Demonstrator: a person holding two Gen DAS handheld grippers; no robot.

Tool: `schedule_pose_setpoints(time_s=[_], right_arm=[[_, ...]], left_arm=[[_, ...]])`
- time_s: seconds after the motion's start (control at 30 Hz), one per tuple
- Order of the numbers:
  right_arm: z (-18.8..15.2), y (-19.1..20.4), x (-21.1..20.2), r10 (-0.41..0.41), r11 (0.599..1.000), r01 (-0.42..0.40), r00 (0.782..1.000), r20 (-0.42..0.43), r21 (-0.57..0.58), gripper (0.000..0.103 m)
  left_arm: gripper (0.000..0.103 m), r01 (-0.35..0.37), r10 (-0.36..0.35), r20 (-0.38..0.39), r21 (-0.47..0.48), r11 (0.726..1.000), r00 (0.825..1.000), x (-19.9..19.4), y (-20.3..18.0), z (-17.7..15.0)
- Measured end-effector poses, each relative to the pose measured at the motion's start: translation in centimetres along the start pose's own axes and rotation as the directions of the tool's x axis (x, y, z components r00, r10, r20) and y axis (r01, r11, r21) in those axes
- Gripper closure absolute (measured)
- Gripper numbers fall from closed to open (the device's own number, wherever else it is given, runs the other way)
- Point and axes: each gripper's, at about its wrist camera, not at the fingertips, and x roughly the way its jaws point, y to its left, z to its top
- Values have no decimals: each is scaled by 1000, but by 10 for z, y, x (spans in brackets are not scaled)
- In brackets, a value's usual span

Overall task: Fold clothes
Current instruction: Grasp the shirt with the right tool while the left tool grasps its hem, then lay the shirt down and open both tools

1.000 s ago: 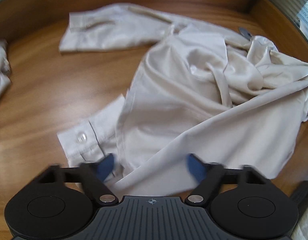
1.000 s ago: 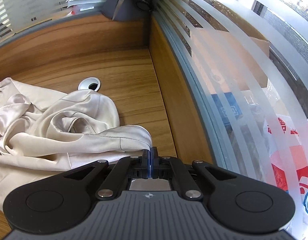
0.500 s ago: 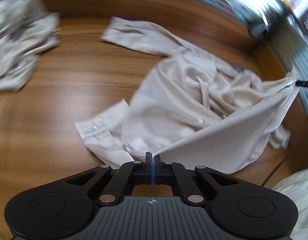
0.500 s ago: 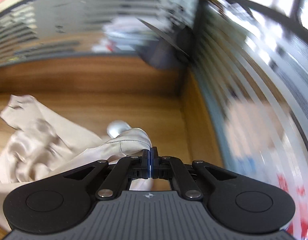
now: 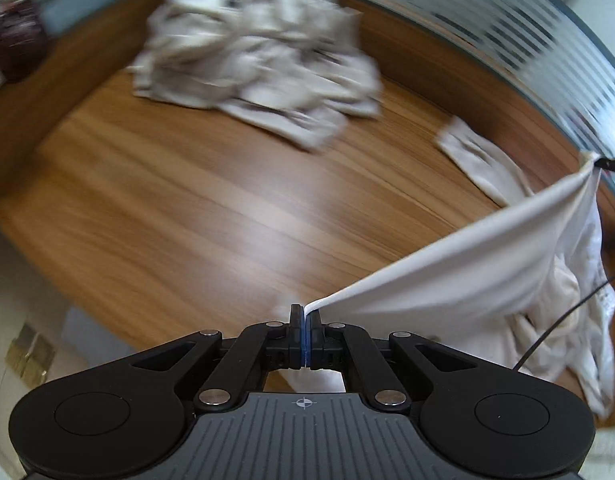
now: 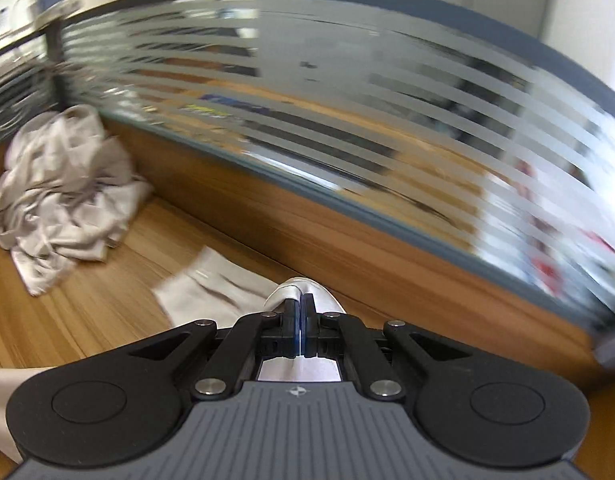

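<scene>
The cream shirt (image 5: 467,280) hangs stretched above the table (image 5: 187,200), one edge taut between both grippers. Left gripper (image 5: 306,316) jaws clamp its near corner; right gripper (image 6: 298,304) jaws pinch the far one. Beyond the shirt, a crumpled clothes heap (image 5: 259,56) lies against the striped glass partition (image 6: 347,120).

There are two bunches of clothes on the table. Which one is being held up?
The smooth cream shirt, stretched in the air between the left tool and the right tool. The other, the crumpled pile, lies untouched on the wooden table.
</scene>
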Motion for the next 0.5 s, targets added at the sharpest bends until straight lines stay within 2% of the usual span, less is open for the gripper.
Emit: schedule_pose_setpoints(time_s=[0.1,0.27,0.4,0.5], right_arm=[[35,50,35,25,999,-25,1000,-17,-36,103],[87,119,87,32,996,-35,999,-44,-78,103],[119,162,126,14,993,-19,999,-45,-117,103],[136,182,154,7,992,-16,998,-68,-127,102]], left_arm=[[101,-45,46,15,-50,998,999,-2,42,25],[100,-111,116,58,-81,991,992,6,103,78],[100,-157,162,70,-70,985,984,23,131,116],[100,-171,173,57,-46,984,983,39,139,133]])
